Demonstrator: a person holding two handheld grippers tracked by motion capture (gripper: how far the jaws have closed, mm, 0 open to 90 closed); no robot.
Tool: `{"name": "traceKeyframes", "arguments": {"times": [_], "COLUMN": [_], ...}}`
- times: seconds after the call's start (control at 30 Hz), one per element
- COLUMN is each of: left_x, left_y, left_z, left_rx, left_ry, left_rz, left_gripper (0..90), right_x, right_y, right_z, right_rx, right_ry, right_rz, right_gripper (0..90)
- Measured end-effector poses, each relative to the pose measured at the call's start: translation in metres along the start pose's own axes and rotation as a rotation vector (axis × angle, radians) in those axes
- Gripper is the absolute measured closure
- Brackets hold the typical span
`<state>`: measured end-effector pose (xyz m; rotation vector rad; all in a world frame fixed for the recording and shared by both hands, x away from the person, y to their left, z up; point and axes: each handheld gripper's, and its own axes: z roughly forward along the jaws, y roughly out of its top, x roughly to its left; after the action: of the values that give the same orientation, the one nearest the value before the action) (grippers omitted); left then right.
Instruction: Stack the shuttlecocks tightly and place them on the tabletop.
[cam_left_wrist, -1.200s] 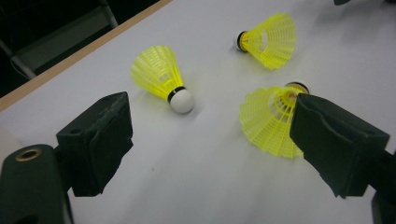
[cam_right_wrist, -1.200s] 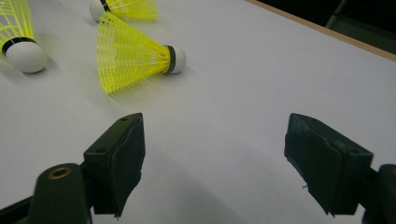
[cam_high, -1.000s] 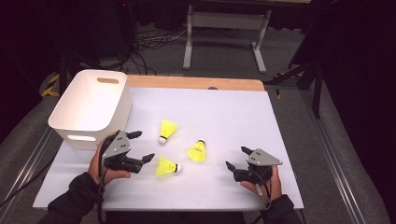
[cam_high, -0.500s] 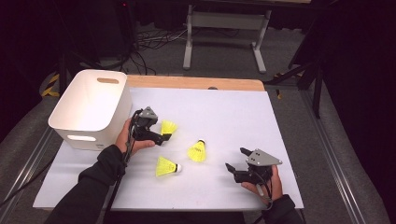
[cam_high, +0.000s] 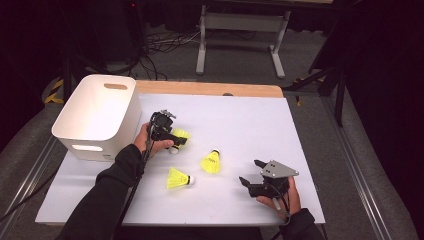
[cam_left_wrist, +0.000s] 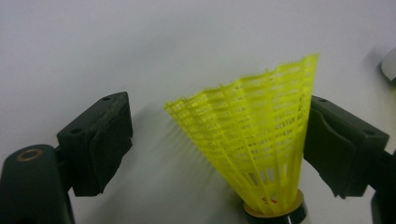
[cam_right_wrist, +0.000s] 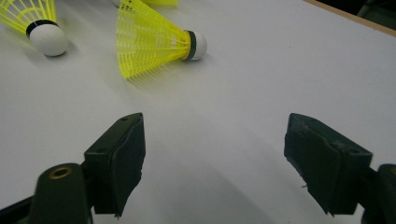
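Note:
Three yellow shuttlecocks lie on the white table sheet (cam_high: 250, 125). The far one (cam_high: 181, 134) sits between the jaws of my left gripper (cam_high: 178, 140). In the left gripper view this shuttlecock (cam_left_wrist: 252, 140) has its skirt against the right pad, with a clear gap to the left pad (cam_left_wrist: 100, 144). The left jaws have just been closing around it but do not clamp it. My right gripper (cam_high: 250, 171) rests open on the sheet at front right, with nothing between its jaws. The middle shuttlecock (cam_high: 211, 161) and the near one (cam_high: 178, 179) lie to its left.
A white bin (cam_high: 95, 112) stands at the table's left, just beside my left hand. A wooden table edge (cam_high: 210, 89) runs along the back. In the right gripper view, two shuttlecocks (cam_right_wrist: 154, 39) (cam_right_wrist: 37, 23) lie ahead of the open right gripper (cam_right_wrist: 215, 126).
My left hand has moved away from the table's front toward the far shuttlecock, and its jaws now straddle it. The right gripper has stayed in place.

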<state>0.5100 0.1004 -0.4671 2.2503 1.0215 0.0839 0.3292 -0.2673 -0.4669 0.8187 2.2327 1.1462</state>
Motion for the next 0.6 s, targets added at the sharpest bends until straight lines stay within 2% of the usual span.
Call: {"name": "traceKeyframes", "arguments": {"times": [0.07, 0.1, 0.17, 0.23, 0.27, 0.33, 0.43, 0.6], "left_x": [0.000, -0.002, -0.004, -0.008, -0.009, -0.011, -0.013, -0.019], "left_y": [0.001, 0.003, 0.006, 0.008, 0.008, 0.009, 0.010, 0.012], "left_z": [0.001, 0.002, 0.003, 0.004, 0.004, 0.004, 0.002, -0.006], "left_rx": [0.015, 0.024, 0.044, 0.060, 0.064, 0.068, 0.074, 0.061], "left_ry": [-0.002, 0.010, 0.024, 0.049, 0.061, 0.074, 0.069, 0.123], "left_rz": [0.001, 0.021, 0.054, 0.090, 0.100, 0.116, 0.141, 0.212], "left_gripper": [15.2, 15.2, 22.8, 24.1, 28.0, 30.5, 36.3, 44.4], "right_x": [0.000, 0.000, -0.001, -0.001, -0.001, -0.001, -0.001, -0.001], "right_y": [0.000, 0.000, 0.000, 0.000, -0.001, -0.001, -0.001, -0.001], "right_z": [0.000, 0.000, 0.000, 0.000, 0.000, 0.000, 0.000, 0.001], "right_rx": [0.000, -0.001, -0.004, -0.004, -0.003, -0.003, -0.002, 0.005], "right_ry": [0.001, 0.002, 0.002, 0.003, 0.003, 0.004, 0.004, 0.003], "right_rz": [0.002, 0.004, 0.006, 0.008, 0.008, 0.008, 0.008, 0.007], "right_gripper": [21.6, 21.6, 21.6, 21.6, 21.6, 21.6, 21.6, 21.4]}}
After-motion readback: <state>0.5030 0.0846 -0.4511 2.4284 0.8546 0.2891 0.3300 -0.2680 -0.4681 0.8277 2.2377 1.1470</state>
